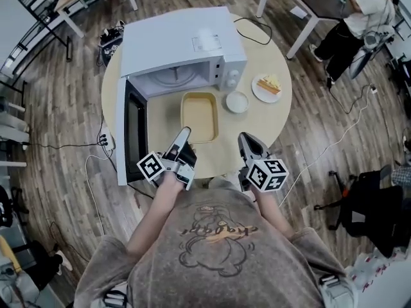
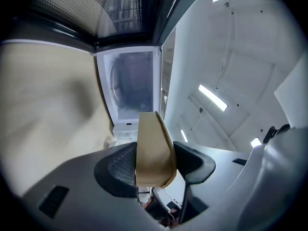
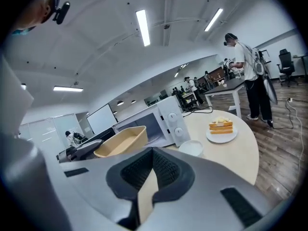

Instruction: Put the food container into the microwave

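The left gripper [image 1: 185,133] clamps its ribbed black pads on one smooth wall of the tan, rounded-rectangular food container [image 1: 199,116], which sits just in front of the boxy white microwave [image 1: 183,43] (its dark-windowed door [image 1: 133,130] swung wide) over the pale round table [image 1: 273,117]. The right gripper [image 1: 246,137] has its jaws closed together on nothing.

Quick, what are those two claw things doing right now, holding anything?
Left gripper: jaws closed on the rim of the food container.
Right gripper: jaws closed, holding nothing.
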